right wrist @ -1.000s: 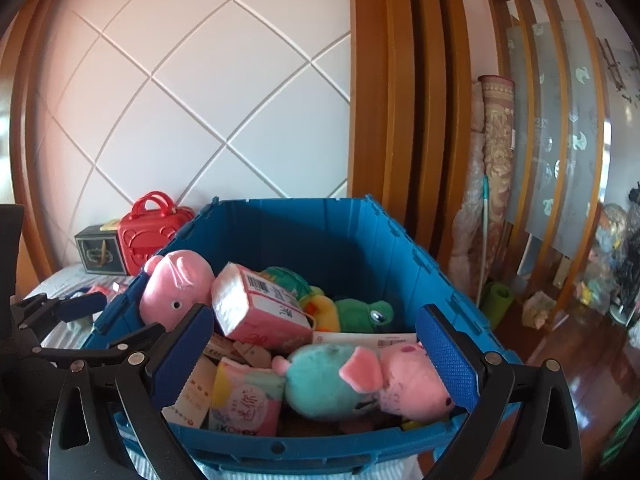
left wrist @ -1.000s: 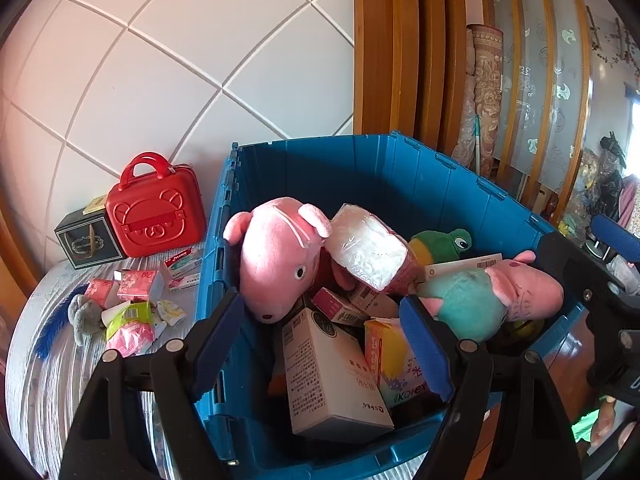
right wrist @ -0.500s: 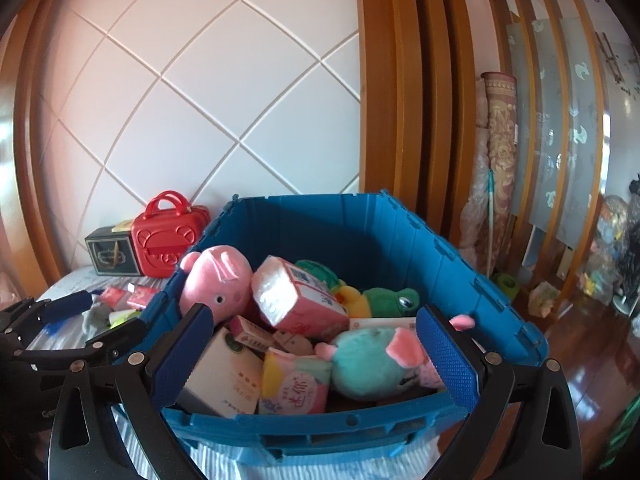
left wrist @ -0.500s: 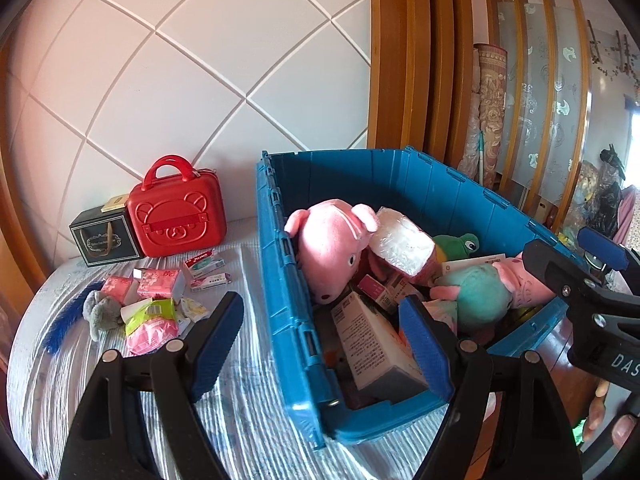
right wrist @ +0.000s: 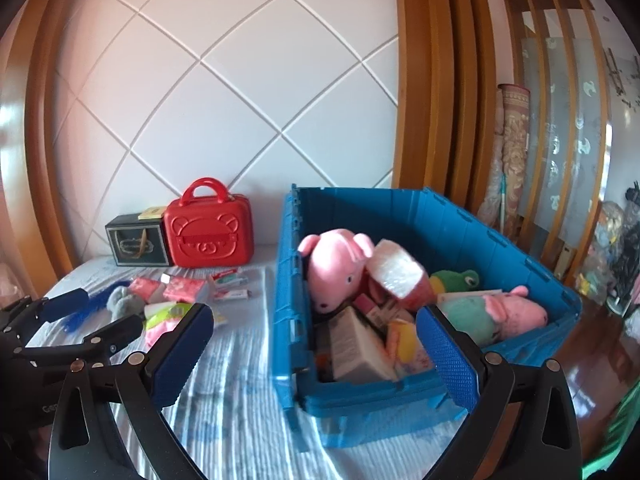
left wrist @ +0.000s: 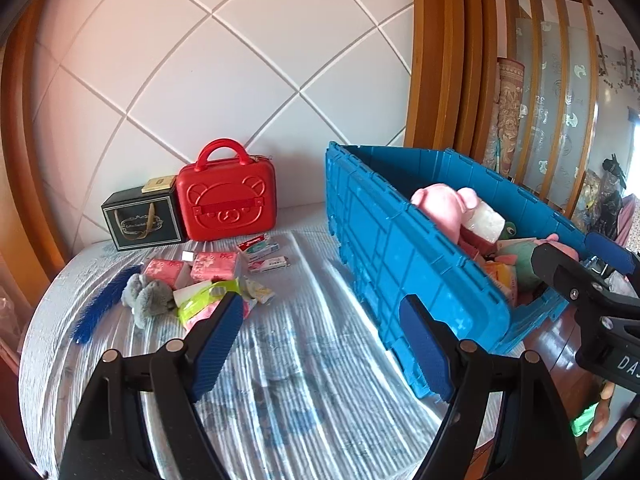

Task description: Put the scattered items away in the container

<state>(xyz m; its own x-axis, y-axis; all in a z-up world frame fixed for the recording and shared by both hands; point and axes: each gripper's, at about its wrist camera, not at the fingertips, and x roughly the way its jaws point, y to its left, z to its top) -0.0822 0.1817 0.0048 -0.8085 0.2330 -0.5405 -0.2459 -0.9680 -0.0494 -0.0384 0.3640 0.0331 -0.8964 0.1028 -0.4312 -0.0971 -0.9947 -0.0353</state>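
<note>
Blue crate (right wrist: 400,396), right: filled with plush toys and boxes. Loose packets (left wrist: 212,276) are scattered left, near a red case (left wrist: 226,204). Both hand-held grippers, left (left wrist: 320,344) and right (right wrist: 316,356), are held open, empty.

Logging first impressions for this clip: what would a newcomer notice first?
A big blue plastic crate on the striped bedcover, stuffed with toys, a pink plush pig uppermost. Left of it, a glossy red bear-face case stands against the wall, small packets scattered before it.
</note>
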